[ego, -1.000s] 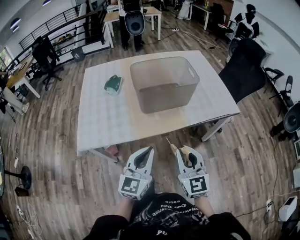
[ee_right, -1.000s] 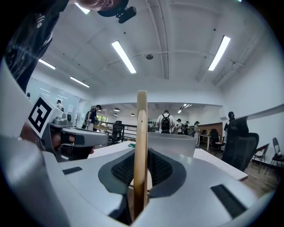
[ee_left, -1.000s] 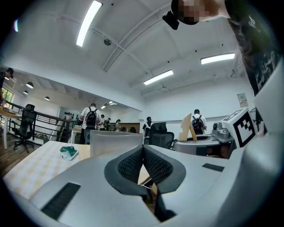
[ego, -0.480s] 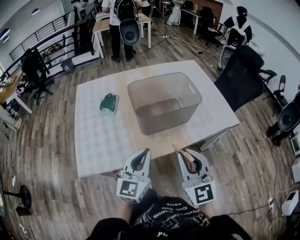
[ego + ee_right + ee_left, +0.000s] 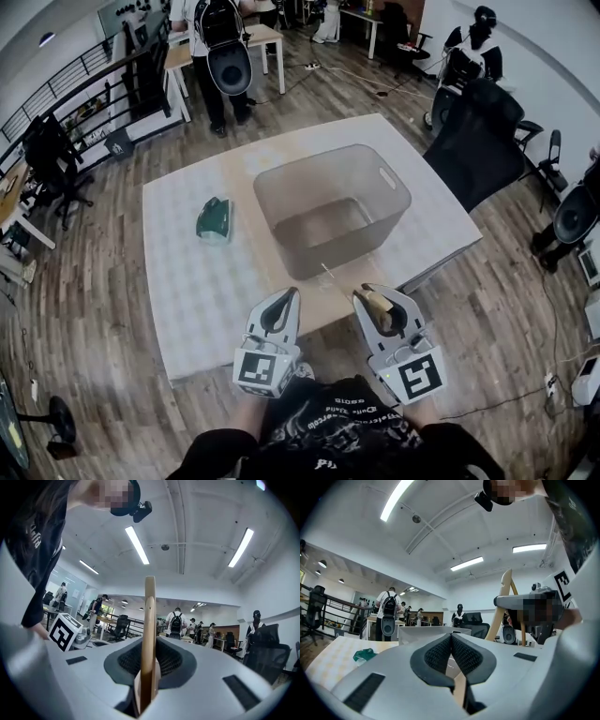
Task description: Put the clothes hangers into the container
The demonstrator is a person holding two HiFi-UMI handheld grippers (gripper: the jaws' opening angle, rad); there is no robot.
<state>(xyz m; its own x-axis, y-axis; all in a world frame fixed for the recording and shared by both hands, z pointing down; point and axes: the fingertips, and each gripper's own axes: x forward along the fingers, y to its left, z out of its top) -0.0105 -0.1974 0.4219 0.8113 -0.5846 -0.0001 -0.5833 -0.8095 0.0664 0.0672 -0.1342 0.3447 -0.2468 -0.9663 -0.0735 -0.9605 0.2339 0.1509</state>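
A translucent grey container (image 5: 333,214) stands in the middle of the white table (image 5: 187,281); its rim also shows in the left gripper view (image 5: 423,631). My right gripper (image 5: 368,292) is shut on a wooden clothes hanger (image 5: 378,307), at the table's near edge just short of the container. The hanger's thin metal hook (image 5: 327,276) points toward the container wall. In the right gripper view the hanger (image 5: 149,634) stands upright between the pads. My left gripper (image 5: 290,294) is beside it, jaws shut with nothing between them (image 5: 451,635). The hanger (image 5: 505,603) shows to its right.
A green object (image 5: 215,219) lies on the table left of the container. A black office chair (image 5: 473,136) stands at the table's right side. A person with a backpack (image 5: 219,42) stands at desks beyond the far edge. Wooden floor surrounds the table.
Both grippers have come forward from over the floor to the table's near edge, closer to the container. The hanger stays in the right gripper.
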